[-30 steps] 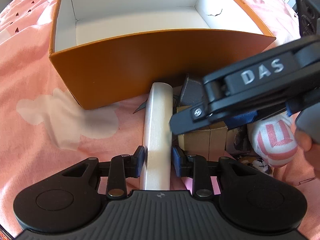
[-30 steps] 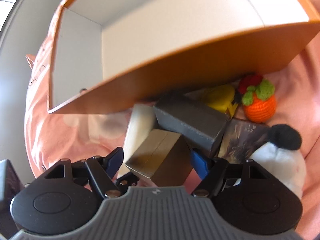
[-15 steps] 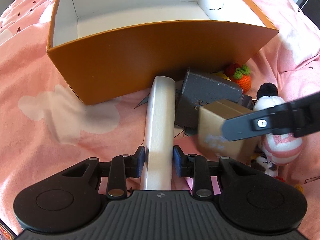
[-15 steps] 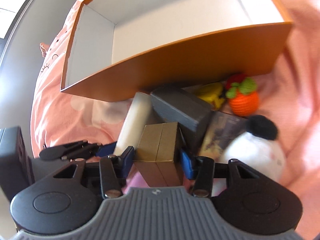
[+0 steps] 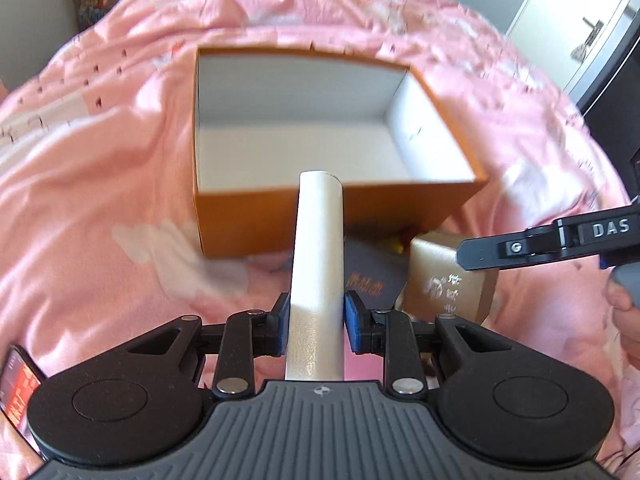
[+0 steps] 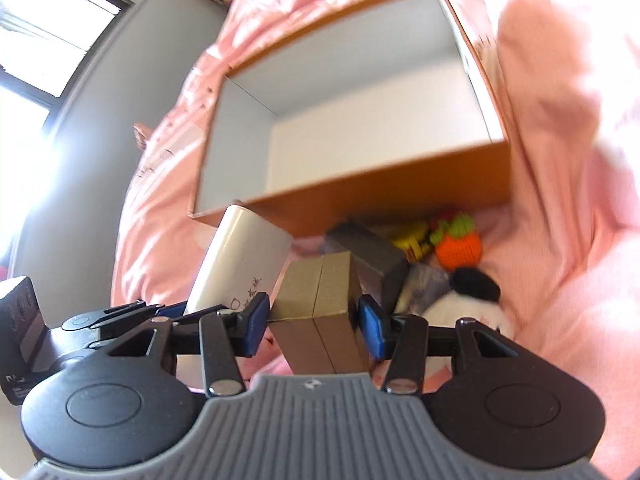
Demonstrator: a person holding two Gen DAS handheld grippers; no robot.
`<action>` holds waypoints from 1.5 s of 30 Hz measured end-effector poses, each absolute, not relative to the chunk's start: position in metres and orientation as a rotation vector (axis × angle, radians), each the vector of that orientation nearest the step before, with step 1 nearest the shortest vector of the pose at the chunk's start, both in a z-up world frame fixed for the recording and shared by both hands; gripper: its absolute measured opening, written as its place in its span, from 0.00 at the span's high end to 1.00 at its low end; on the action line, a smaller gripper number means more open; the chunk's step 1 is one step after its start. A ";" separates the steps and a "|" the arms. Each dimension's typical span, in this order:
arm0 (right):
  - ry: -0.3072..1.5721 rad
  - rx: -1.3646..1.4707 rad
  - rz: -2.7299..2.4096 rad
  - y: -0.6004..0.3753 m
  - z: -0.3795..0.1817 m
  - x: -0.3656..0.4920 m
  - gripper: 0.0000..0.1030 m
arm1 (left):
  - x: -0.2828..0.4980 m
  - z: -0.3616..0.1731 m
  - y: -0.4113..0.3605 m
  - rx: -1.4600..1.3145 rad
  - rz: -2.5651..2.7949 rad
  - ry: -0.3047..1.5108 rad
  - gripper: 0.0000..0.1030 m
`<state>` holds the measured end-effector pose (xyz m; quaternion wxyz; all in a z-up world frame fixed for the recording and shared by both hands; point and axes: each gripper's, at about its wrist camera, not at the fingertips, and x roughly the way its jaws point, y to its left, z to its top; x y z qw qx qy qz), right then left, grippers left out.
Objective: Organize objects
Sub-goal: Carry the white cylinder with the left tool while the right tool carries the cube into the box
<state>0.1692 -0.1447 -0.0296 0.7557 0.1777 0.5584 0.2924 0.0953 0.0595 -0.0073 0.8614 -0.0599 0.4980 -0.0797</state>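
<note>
Through the left wrist camera, the left gripper point(image 5: 316, 324) pinches a white flat box point(image 5: 318, 264), its far end level with the near wall of the empty orange box point(image 5: 276, 220). Seen from the right wrist, the right gripper point(image 6: 312, 320) clamps a tan box point(image 6: 320, 300) above the pile. Judging by this, both are mid-carry; next each must clear the wall, then release inside.

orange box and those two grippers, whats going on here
A person is tidying things off a pink bedspread with two handheld grippers. The left gripper is clamped on a long white box, the right gripper on a tan box. Both are held in front of the open orange box, which has nothing in it. A grey box, a crocheted orange toy and a plush lie by it.
</note>
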 end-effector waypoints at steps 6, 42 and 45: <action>1.085 0.366 0.693 -0.154 0.010 0.181 0.51 | 0.119 0.030 0.066 -0.210 -0.215 0.951 0.70; 1.123 0.305 0.524 -0.119 -0.059 0.329 0.51 | 0.264 -0.065 0.065 -0.155 0.075 1.165 0.63; 1.130 0.299 0.530 -0.118 -0.061 0.329 0.51 | 0.263 -0.065 0.062 -0.115 0.056 1.169 0.63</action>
